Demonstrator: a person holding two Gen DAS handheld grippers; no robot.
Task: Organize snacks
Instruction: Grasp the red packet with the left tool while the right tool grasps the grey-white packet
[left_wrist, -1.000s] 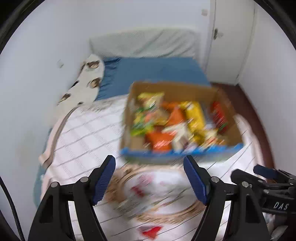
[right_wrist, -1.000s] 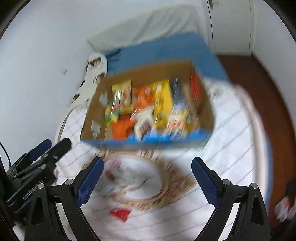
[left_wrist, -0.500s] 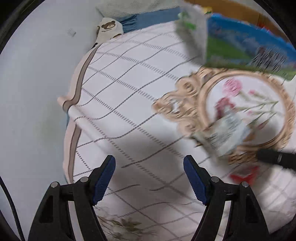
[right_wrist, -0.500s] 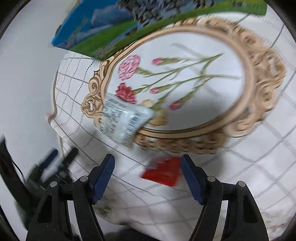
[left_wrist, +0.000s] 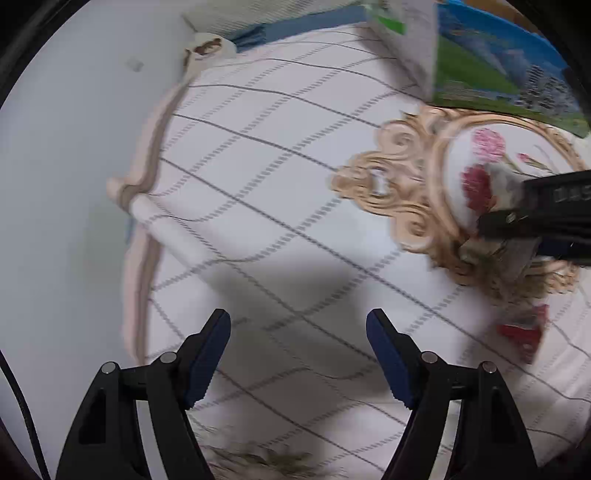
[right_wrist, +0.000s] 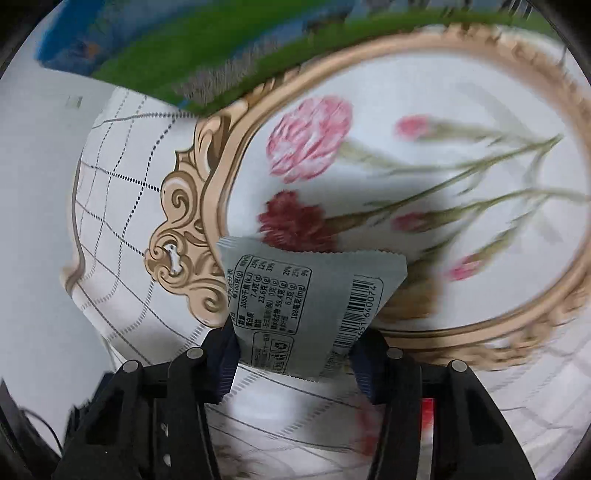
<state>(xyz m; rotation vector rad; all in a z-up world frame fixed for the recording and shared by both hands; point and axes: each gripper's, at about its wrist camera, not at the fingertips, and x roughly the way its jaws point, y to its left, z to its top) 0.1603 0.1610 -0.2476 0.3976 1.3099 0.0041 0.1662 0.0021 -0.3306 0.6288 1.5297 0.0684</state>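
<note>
A grey snack packet (right_wrist: 306, 306) with a barcode lies over the rim of an ornate flowered tray (right_wrist: 461, 110). My right gripper (right_wrist: 291, 362) has its jaws on either side of the packet's near end, touching it; a firm grip is unclear. In the left wrist view the right gripper (left_wrist: 517, 225) reaches onto the tray (left_wrist: 406, 192) from the right. My left gripper (left_wrist: 298, 358) is open and empty above the checked bedsheet (left_wrist: 277, 155). A red packet (left_wrist: 522, 332) lies on the sheet near the tray.
The snack box (left_wrist: 498, 70) with blue and green printed sides stands just behind the tray, and it also shows in the right wrist view (right_wrist: 184, 48). A white wall (left_wrist: 55, 147) runs along the bed's left edge. A bear-print pillow (left_wrist: 207, 48) lies far back.
Both grippers dropped low toward the bed. The right gripper moved up to the grey packet and narrowed its jaws around it. The left gripper stayed open over the sheet.
</note>
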